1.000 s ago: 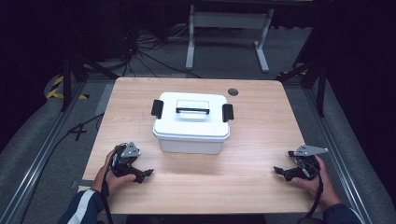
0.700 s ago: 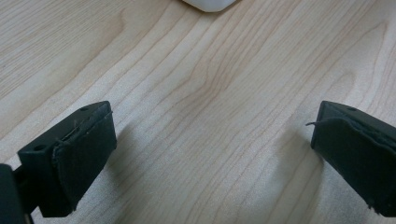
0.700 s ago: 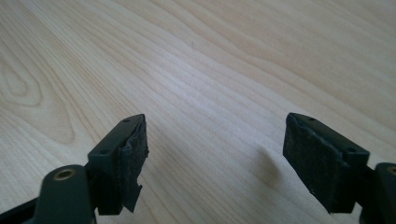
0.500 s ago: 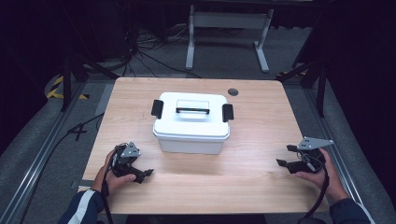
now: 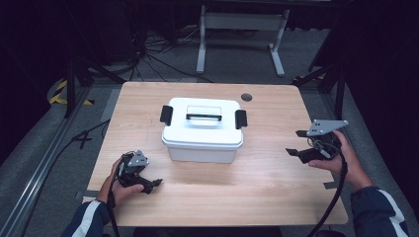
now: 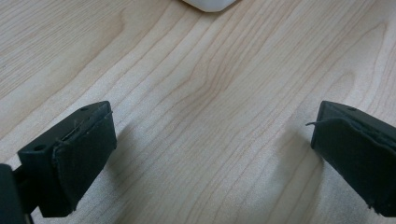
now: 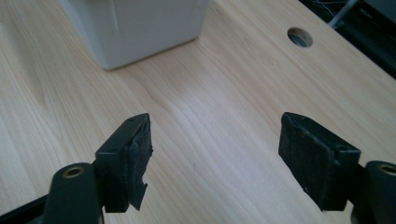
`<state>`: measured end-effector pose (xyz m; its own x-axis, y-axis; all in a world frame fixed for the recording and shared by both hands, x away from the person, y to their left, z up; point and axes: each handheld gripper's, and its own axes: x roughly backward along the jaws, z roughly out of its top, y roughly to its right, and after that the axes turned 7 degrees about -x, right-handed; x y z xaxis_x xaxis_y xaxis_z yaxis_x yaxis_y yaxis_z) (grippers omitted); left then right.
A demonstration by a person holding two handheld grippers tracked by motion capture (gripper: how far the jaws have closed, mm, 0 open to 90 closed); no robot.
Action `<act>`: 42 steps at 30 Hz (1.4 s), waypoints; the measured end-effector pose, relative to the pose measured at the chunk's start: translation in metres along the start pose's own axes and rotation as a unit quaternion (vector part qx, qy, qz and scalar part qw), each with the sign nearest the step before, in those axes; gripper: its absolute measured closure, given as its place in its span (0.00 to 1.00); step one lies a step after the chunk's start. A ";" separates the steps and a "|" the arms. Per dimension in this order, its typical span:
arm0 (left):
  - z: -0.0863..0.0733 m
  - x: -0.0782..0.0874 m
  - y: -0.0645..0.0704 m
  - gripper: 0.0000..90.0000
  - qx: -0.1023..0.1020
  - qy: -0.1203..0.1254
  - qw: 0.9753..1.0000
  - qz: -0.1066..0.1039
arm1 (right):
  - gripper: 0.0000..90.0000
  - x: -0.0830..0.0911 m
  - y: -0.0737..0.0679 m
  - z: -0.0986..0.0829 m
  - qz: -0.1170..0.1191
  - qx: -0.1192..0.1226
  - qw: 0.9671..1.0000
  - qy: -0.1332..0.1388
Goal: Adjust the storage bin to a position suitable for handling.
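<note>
Nothing looks begun yet: the white box (image 5: pixel 202 129) sits mid-table with its lid on and both black latches down; the left gripper (image 5: pixel 149 183) rests near-left, jaws apart and empty; the right gripper (image 5: pixel 295 143) hovers right, likewise spread, touching nothing.

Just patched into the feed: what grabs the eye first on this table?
The white lidded box in the middle of the wooden table, black latches on both ends and a handle on top. The left gripper lies open near the front left; the right gripper hangs open off the box's right side.
</note>
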<state>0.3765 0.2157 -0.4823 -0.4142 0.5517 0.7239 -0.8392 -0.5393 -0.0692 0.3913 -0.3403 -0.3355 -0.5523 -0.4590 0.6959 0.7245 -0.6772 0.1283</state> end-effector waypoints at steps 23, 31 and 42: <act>0.000 0.000 0.000 0.01 -0.001 0.001 1.000 0.000 | 0.44 -0.026 -0.032 0.115 0.023 0.110 0.994 -0.012; 0.000 0.000 -0.001 0.01 -0.001 0.000 1.000 -0.002 | 0.45 -0.047 -0.048 0.143 0.044 0.132 0.990 -0.026; 0.000 0.000 -0.001 0.01 -0.001 0.000 1.000 -0.003 | 0.53 -0.083 -0.068 0.178 0.048 0.182 0.981 -0.055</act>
<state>0.3771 0.2160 -0.4822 -0.4087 0.5553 0.7243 -0.8424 -0.5350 -0.0652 0.4610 -0.1535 -0.2761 -0.4415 -0.4319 0.7865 0.8810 -0.3745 0.2890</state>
